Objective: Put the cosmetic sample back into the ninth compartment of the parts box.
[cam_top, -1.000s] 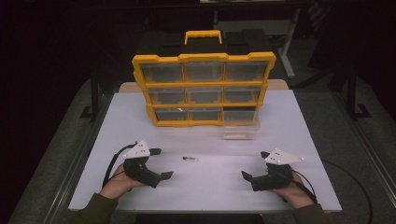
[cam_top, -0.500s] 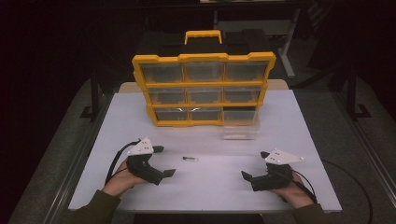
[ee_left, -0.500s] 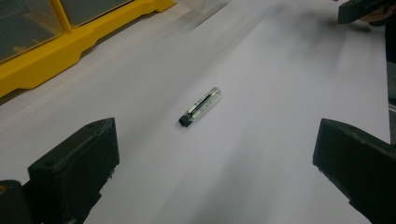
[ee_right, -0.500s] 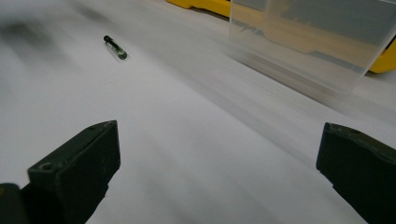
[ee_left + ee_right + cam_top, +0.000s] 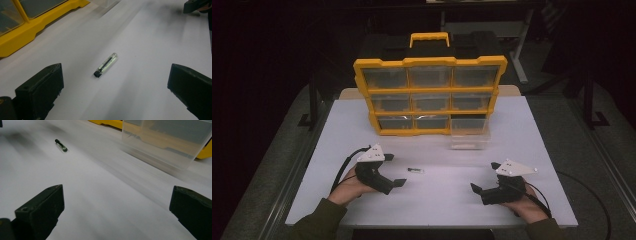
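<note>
A small clear vial with a black cap [image 5: 415, 170] lies flat on the white table, between the two grippers. My left gripper [image 5: 394, 170] is open just left of it. In the left gripper view the vial [image 5: 106, 64] lies ahead of the wide-apart jaws of that gripper [image 5: 115, 87], untouched. My right gripper [image 5: 484, 176] is open near the front right, and it holds nothing. In the right gripper view the vial [image 5: 61, 145] lies far off at the upper left of my right gripper [image 5: 116, 207].
A yellow organizer [image 5: 429, 95] with clear drawers stands upright at the back of the table [image 5: 542, 150]. One clear drawer [image 5: 469, 133] sits pulled out on the table before its lower right slot. The right gripper [image 5: 197, 5] shows at the top right of the left gripper view.
My left gripper has moved slightly right and forward, closer to the vial. The right gripper has barely moved.
</note>
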